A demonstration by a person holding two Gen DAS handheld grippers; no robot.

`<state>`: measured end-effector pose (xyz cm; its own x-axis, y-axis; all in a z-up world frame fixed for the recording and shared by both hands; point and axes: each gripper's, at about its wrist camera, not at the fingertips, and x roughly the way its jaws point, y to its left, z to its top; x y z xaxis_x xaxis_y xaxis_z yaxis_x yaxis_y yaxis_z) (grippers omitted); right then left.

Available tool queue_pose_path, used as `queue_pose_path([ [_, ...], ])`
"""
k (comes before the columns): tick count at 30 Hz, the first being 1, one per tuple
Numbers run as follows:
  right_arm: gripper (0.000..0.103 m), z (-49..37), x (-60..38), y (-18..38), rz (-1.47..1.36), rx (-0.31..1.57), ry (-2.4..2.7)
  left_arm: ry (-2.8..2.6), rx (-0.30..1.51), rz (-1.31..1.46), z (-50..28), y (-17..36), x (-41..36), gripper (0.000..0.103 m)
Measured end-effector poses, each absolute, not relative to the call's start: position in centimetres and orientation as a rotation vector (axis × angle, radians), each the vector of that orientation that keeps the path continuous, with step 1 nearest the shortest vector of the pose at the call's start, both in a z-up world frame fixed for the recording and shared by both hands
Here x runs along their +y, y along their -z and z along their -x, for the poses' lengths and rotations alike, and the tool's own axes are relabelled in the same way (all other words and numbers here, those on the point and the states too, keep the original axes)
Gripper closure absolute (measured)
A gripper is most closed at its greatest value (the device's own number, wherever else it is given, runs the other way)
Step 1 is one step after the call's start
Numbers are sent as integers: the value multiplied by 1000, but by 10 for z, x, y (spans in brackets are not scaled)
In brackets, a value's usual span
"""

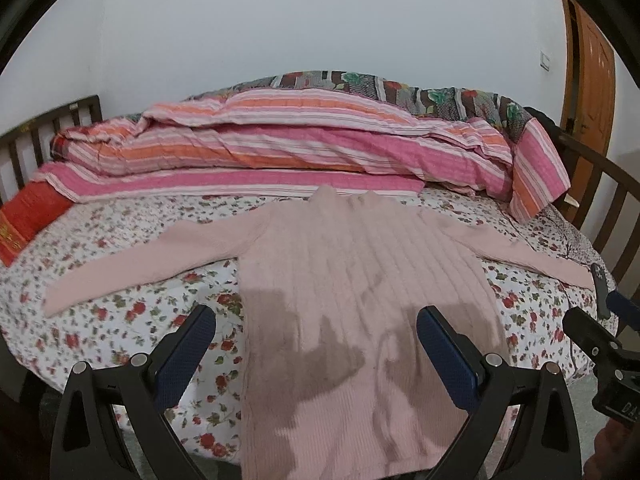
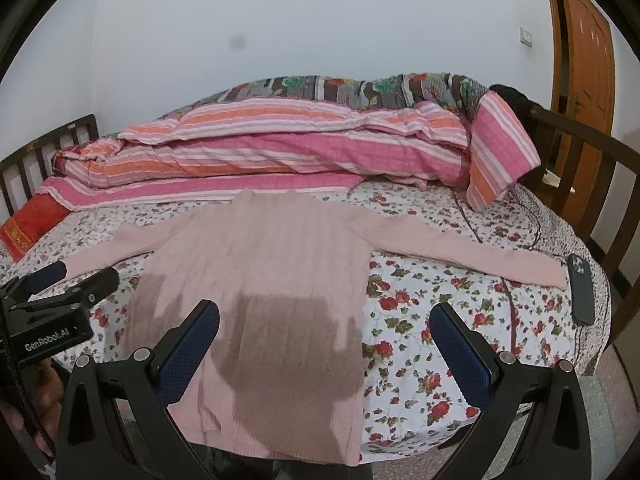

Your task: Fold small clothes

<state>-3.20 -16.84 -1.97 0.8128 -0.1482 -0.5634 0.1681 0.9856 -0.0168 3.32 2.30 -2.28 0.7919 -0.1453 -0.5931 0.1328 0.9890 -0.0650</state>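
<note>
A pale pink ribbed sweater lies flat on the floral bedsheet, collar away from me, both sleeves spread out sideways. Its hem hangs near the bed's front edge. My left gripper hovers open above the lower body of the sweater, holding nothing. My right gripper is open too, over the sweater's lower right part, empty. In the left wrist view the right gripper's body shows at the right edge; in the right wrist view the left one shows at the left.
A folded pink and orange striped quilt fills the back of the bed. A red pillow lies at the left. A dark phone rests by the right sleeve cuff. Wooden bed rails stand at both ends; an orange door is at the right.
</note>
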Motion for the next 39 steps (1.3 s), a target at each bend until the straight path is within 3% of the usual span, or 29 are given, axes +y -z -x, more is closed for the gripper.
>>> queue_pose_path([
  [12,1,-34,-156,87,33,727,99,72,714,245,-96,95,117,4],
  [16,3,-48,-150,101,42,732,75,-12,712,351,-115,115,171,8],
  [18,4,-55,-150,106,16,738,48,-49,707,393,-121,120,193,16],
  [22,9,-69,-151,112,-25,760,12,-171,691,517,-130,132,251,17],
  [29,9,-90,-159,118,-64,772,42,-330,666,659,-144,154,329,33],
  [34,9,-99,-166,118,-87,782,73,-342,655,711,-153,160,355,38],
  [37,9,-99,-166,115,-63,764,91,-404,658,702,-158,157,361,51],
  [39,9,-97,-168,113,-50,754,100,-449,667,667,-162,155,363,75],
])
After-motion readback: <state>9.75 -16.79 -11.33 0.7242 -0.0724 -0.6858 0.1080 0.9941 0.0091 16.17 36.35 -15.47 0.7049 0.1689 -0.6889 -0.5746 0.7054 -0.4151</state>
